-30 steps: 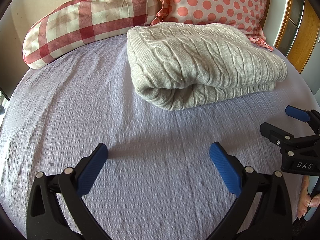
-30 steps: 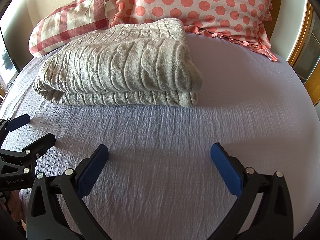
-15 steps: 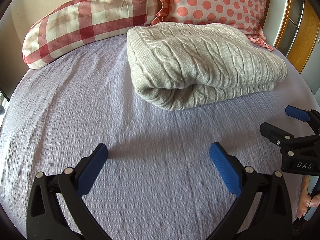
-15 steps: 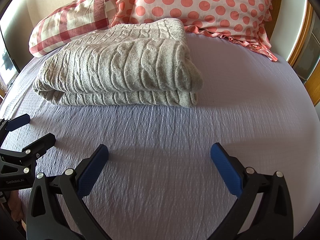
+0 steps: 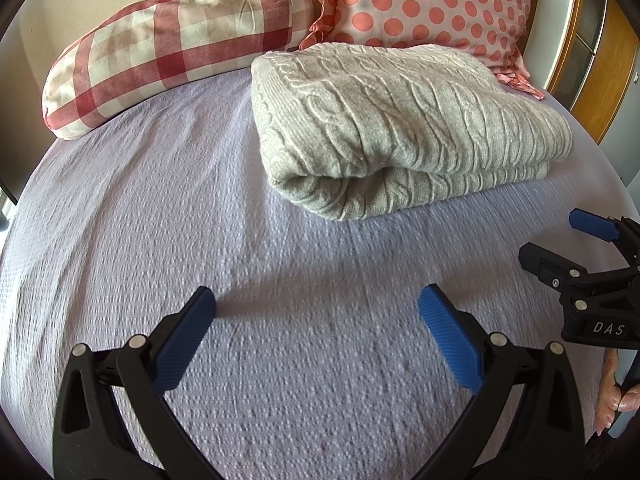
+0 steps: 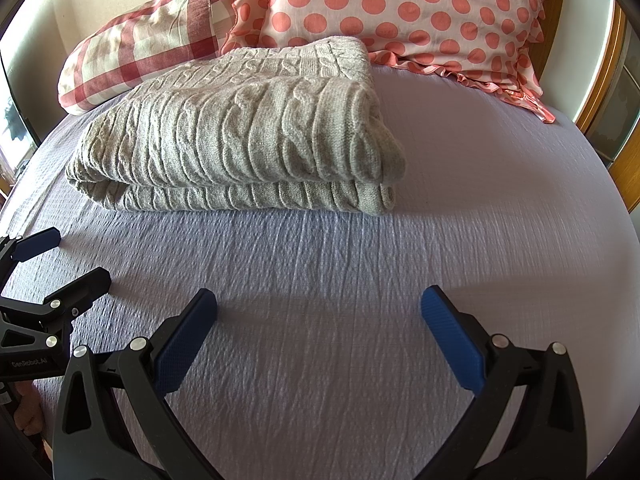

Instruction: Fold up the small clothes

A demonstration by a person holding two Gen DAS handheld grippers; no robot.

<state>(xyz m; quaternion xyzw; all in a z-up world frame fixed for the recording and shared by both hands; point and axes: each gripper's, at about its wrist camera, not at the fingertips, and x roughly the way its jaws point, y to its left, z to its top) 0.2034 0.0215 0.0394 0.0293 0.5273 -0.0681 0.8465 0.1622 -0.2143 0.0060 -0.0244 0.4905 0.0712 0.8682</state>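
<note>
A grey cable-knit sweater (image 5: 392, 120) lies folded in a thick stack on the lilac bedspread (image 5: 200, 200); it also shows in the right wrist view (image 6: 240, 140). My left gripper (image 5: 316, 320) is open and empty, hovering over bare bedspread in front of the sweater. My right gripper (image 6: 318, 320) is open and empty, also short of the sweater's near edge. The right gripper shows at the right edge of the left wrist view (image 5: 560, 240), and the left gripper at the left edge of the right wrist view (image 6: 68, 260).
A red-and-white checked pillow (image 5: 172, 40) and a pink polka-dot pillow (image 5: 432, 4) lean at the head of the bed behind the sweater. A wooden frame (image 5: 608, 60) stands at the right. The bedspread (image 6: 500, 200) extends right of the sweater.
</note>
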